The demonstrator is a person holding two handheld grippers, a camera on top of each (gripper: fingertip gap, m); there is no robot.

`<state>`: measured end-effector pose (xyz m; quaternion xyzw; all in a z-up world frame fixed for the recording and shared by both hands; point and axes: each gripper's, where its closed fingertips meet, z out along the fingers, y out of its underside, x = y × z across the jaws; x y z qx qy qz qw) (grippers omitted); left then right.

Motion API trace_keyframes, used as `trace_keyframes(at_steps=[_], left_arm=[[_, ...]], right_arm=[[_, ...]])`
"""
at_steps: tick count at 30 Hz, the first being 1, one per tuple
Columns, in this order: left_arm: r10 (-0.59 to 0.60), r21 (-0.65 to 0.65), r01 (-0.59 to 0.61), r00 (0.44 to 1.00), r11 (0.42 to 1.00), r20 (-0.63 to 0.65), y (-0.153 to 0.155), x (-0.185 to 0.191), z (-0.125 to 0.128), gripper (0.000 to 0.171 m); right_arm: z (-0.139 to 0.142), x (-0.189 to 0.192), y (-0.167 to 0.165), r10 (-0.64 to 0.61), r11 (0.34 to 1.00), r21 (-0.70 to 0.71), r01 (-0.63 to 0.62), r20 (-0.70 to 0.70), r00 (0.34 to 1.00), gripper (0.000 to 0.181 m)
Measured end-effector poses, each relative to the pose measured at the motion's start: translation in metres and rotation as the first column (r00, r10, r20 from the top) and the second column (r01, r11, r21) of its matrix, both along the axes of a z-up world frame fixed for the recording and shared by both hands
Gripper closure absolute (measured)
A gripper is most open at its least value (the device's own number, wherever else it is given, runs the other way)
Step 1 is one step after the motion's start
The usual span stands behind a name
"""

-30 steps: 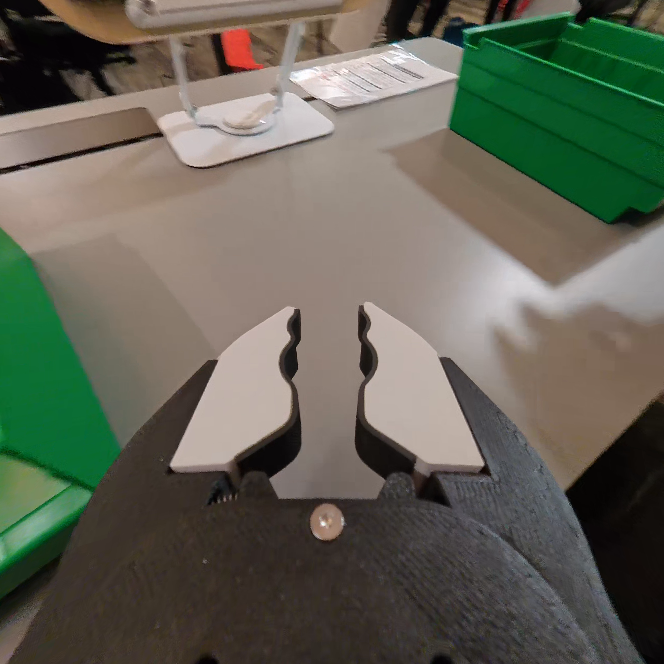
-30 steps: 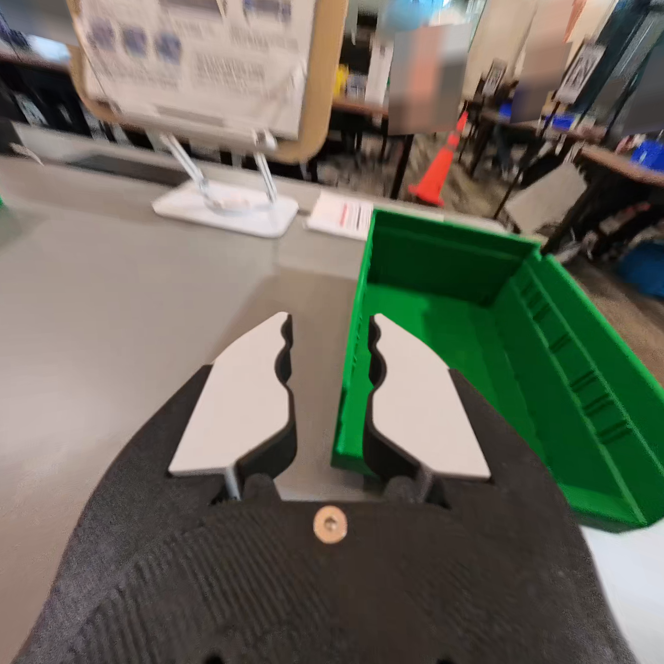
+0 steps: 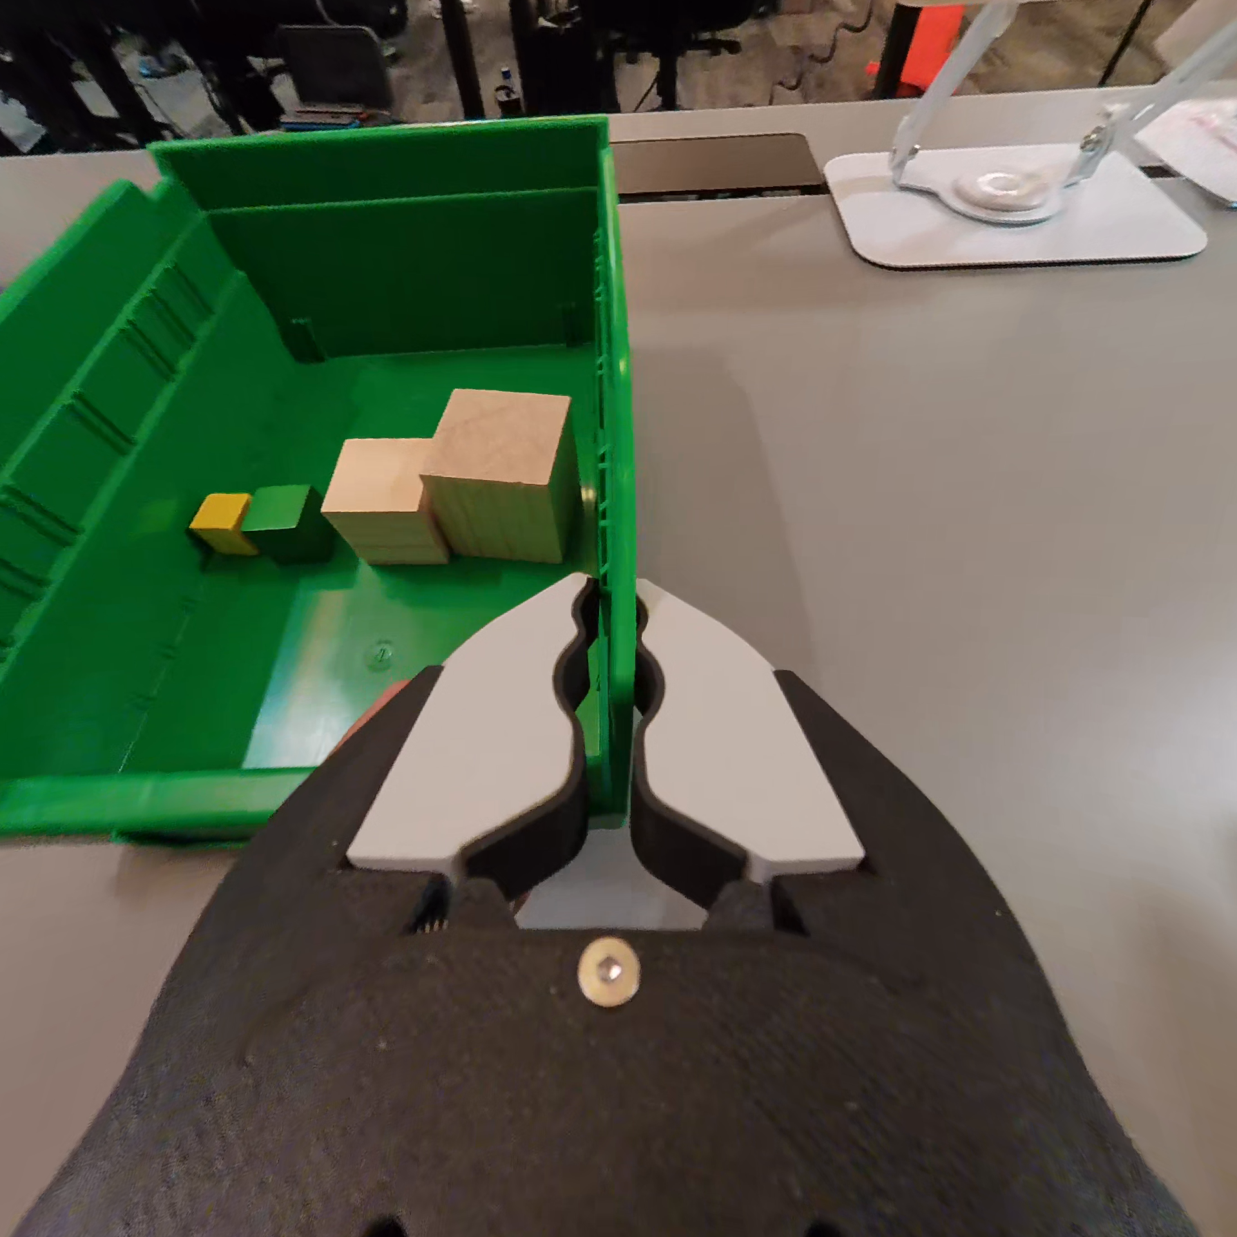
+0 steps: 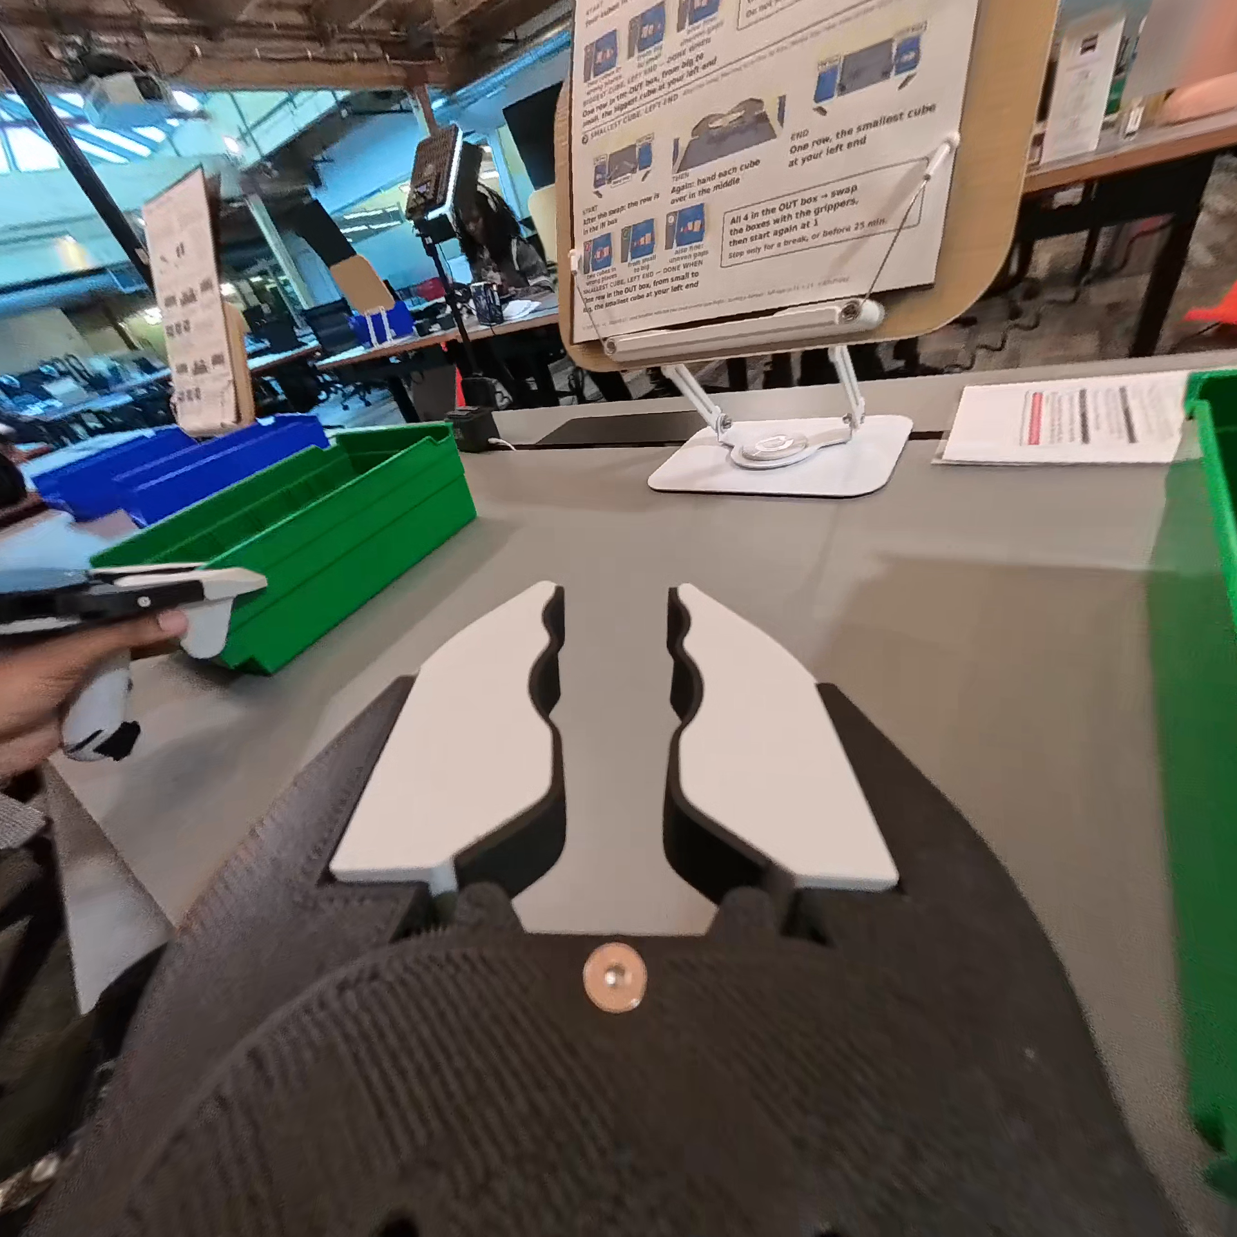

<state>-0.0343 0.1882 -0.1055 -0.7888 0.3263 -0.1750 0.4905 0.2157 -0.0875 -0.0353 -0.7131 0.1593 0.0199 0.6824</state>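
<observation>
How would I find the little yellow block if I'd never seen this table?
Look in the green bin on the grey table, the one whose right wall sits between the left tongs. Four blocks stand in a row on its floor, and the yellow block is at the left end, beside the green block. It is the smallest and the only yellow one.

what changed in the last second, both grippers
The left gripper swung from open table over to the left green bin and closed on its right wall. The right gripper turned away from the right green bin, now at frame edge, and faces bare table. Its jaws stay open and empty.
</observation>
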Motion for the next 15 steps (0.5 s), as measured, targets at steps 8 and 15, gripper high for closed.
trace_keyframes(at_steps=[8,15], left_arm=[[0.059,-0.102,-0.049,0.994,0.994,0.095,0.004,-0.032,-0.001,0.166],[0.025,-0.049,-0.021,0.997,0.999,0.079,-0.003,-0.035,-0.001,0.167]], right_arm=[[-0.007,-0.003,0.023,0.057,0.998,-0.036,-0.057,-0.009,0.998,0.153],[-0.015,-0.011,0.044,0.119,0.990,-0.068,-0.120,-0.019,0.993,0.154]])
